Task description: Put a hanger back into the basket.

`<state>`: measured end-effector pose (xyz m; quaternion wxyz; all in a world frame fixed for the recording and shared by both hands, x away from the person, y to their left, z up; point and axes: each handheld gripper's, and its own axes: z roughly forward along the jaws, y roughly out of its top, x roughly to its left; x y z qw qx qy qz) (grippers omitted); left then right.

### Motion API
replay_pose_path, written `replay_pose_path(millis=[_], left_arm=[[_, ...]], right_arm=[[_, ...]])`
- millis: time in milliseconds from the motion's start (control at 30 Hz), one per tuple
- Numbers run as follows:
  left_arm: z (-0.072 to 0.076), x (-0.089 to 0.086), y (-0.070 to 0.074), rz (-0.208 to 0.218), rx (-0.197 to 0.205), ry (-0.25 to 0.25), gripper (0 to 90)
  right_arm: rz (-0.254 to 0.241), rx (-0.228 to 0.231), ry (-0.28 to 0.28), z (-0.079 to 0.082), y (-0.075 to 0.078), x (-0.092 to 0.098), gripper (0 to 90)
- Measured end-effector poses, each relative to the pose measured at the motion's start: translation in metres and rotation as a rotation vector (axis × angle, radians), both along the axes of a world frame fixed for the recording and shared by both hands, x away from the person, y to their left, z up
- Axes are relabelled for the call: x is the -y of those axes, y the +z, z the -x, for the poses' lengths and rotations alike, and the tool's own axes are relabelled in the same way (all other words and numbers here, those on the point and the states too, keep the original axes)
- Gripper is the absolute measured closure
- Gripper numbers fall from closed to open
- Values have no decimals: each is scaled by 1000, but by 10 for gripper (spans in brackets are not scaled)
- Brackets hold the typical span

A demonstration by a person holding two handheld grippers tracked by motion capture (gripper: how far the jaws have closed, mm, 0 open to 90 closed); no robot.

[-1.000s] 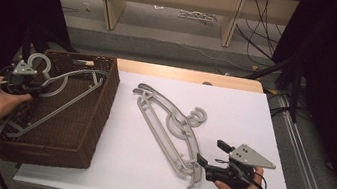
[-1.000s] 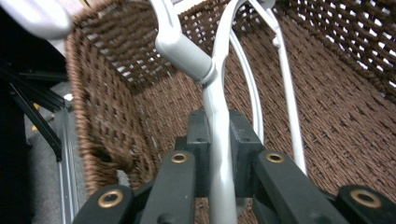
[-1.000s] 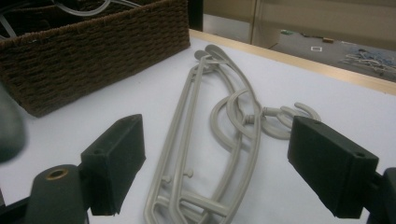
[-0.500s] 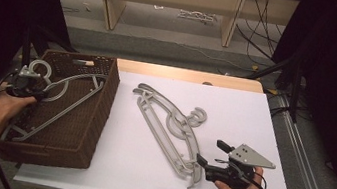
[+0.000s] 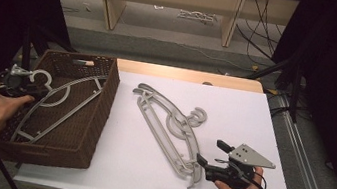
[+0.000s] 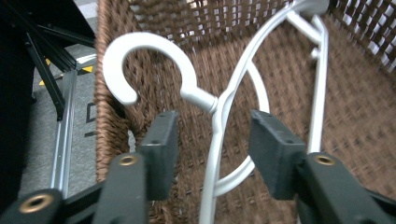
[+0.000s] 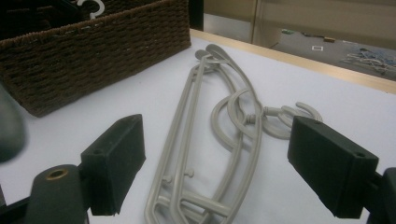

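High view: the left tongs [image 5: 20, 83] sit at the basket's [image 5: 105, 95] left rim, right by the hook of the white hanger [image 5: 61, 104] that lies slanted inside the basket. The basket is at the worktop's [image 5: 261, 138] left edge. The right tongs [image 5: 213, 154] rest near the front right corner, spread wide, with the near end of the grey hangers [image 5: 172, 125] just beside the tips. Those hangers run diagonally across the middle of the worktop.

Left gripper view: the left tongs [image 6: 212, 140] have just been opening and now stand partly apart. The white hanger's [image 6: 224, 107] neck runs between the pads, not pinched by either one, hook curling up over the rim.

Right gripper view: the right tongs [image 7: 217, 161] are wide open, the grey hangers [image 7: 210, 140] lie flat between and beyond them, untouched. The basket [image 7: 93, 51] is at the far left.
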<state>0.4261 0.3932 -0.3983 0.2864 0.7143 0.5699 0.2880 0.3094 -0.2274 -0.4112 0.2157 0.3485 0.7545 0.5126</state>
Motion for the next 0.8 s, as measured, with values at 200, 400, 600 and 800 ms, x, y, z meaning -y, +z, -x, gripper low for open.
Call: replay_pose_path(millis=[200, 400, 600, 800], left_arm=[[15, 12, 22, 136, 74, -1, 408], [32, 41, 43, 226, 153, -74, 357], [47, 70, 55, 308, 246, -147, 302], [66, 100, 59, 337, 338, -224, 252]], right_arm=[[0, -1, -3, 0, 0, 0, 199], [-7, 12, -12, 0, -2, -1, 199], [-8, 11, -11, 0, -1, -1, 199], [-12, 16, -8, 0, 0, 0, 199]])
